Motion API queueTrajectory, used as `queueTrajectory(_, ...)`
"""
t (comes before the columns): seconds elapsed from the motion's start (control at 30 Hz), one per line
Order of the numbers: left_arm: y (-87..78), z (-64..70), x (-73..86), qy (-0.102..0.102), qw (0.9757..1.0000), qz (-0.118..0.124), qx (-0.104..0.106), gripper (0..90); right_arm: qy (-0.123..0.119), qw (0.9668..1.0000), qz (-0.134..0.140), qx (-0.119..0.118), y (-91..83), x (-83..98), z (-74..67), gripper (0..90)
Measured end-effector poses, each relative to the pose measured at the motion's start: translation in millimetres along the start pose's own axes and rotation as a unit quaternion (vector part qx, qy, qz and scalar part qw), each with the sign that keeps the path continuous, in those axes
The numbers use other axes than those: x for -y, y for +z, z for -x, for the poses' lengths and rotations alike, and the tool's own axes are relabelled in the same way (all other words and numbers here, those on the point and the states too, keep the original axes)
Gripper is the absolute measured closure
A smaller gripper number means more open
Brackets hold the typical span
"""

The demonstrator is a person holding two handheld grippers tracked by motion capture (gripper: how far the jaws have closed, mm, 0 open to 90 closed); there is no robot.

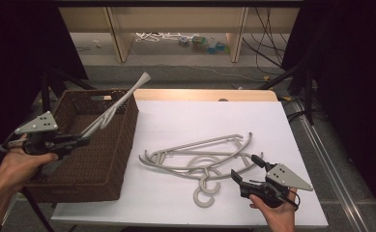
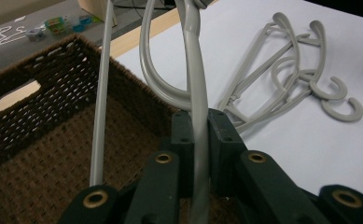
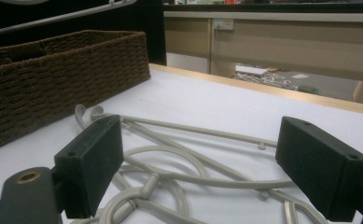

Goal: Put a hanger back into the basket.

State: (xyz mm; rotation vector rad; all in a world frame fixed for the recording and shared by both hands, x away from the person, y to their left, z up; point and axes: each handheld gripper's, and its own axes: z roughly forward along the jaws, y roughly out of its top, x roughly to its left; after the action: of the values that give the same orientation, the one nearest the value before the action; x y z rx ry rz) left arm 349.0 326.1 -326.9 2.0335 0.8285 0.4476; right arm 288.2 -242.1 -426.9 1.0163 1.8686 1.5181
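While clamped in the left gripper (image 1: 81, 140) over the wicker basket (image 1: 122, 159), grey hanger (image 1: 115, 107) mid-transfer, tilted up; needs lowering inside, then release. Farther right, remaining hangers (image 1: 200, 157) tangled on the white table (image 1: 185, 116), beside the right gripper (image 1: 246, 170), spread wide, empty.

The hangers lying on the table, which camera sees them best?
The high view: the hangers lie whole and tangled on the white table. The left gripper view catches them off to the side, partly behind the held hanger. The right gripper view sees them close up, cut off.
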Motion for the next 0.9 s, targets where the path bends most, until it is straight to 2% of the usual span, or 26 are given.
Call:
queueTrajectory(0.33, -8.5, -19.1, 22.7, -0.020, 0.9996, -0.010, -0.020, 81.9, -0.002, 1.0000, -0.004, 0.000, 2.1, 1.0, -0.7, 16.0)
queueTrajectory(0.37, -7.8, -20.1, 24.8, -0.024, 0.9996, -0.005, -0.017, 81.9, -0.003, 1.0000, -0.004, 0.001, 2.2, 1.0, -0.6, 16.0)
queueTrajectory(0.4, -8.8, -21.7, 26.2, -0.019, 0.9996, -0.008, -0.020, 81.9, -0.004, 0.9999, -0.011, 0.001, 1.7, 0.7, -0.8, 16.0)
queueTrajectory(0.43, -9.9, -22.8, 27.6, -0.020, 0.9995, -0.015, -0.019, 81.9, -0.004, 1.0000, -0.006, 0.000, 2.4, 1.3, -0.6, 16.0)
queueTrajectory(0.5, -8.9, -23.7, 31.9, -0.021, 0.9996, -0.001, -0.020, 81.9, -0.004, 1.0000, -0.004, 0.000, 2.7, 1.4, -0.7, 16.0)
queueTrajectory(0.53, -11.9, -25.2, 31.6, -0.014, 0.9995, -0.020, -0.020, 81.9, -0.003, 1.0000, -0.007, -0.002, 2.8, 1.3, -0.7, 16.0)
queueTrajectory(0.57, -9.6, -24.8, 34.1, -0.020, 0.9996, 0.000, -0.019, 81.9, -0.003, 1.0000, -0.007, -0.002, 2.8, 1.3, -0.7, 16.0)
queueTrajectory(0.6, -11.2, -25.8, 34.6, -0.015, 0.9997, -0.009, -0.019, 81.9, -0.001, 1.0000, -0.006, -0.006, 3.4, 1.7, -0.8, 16.0)
queueTrajectory(0.63, -10.6, -26.2, 35.8, -0.015, 0.9997, -0.003, -0.019, 81.9, 0.000, 1.0000, -0.005, -0.007, 4.0, 2.2, -1.0, 16.0)
queueTrajectory(0.67, -12.9, -27.5, 35.0, -0.009, 0.9995, -0.023, -0.020, 81.9, 0.000, 1.0000, -0.005, -0.007, 4.1, 2.2, -1.1, 16.0)
queueTrajectory(0.73, -13.7, -31.6, 36.1, 0.002, 0.9992, -0.038, -0.015, 81.9, -0.003, 1.0000, -0.006, -0.004, 3.8, 1.8, -1.2, 16.0)
queueTrajectory(0.77, -10.6, -32.8, 38.6, 0.001, 0.9997, -0.019, -0.018, 81.9, -0.003, 1.0000, -0.006, -0.005, 4.1, 2.0, -1.3, 16.0)
queueTrajectory(0.8, -9.6, -32.9, 39.3, -0.009, 0.9997, -0.013, -0.018, 81.9, -0.004, 0.9999, -0.008, -0.004, 3.8, 2.0, -1.1, 16.0)
queueTrajectory(0.83, -9.5, -34.6, 40.3, -0.010, 0.9996, -0.016, -0.020, 81.9, -0.003, 0.9999, -0.009, -0.004, 3.7, 1.9, -1.2, 16.0)
queueTrajectory(0.87, -11.3, -37.1, 40.5, -0.001, 0.9994, -0.028, -0.019, 81.9, -0.002, 1.0000, -0.006, -0.006, 4.0, 2.0, -1.2, 16.0)
queueTrajectory(0.9, -11.2, -37.1, 41.5, -0.011, 0.9994, -0.028, -0.020, 81.9, -0.002, 1.0000, -0.005, -0.005, 3.9, 1.9, -1.2, 16.0)
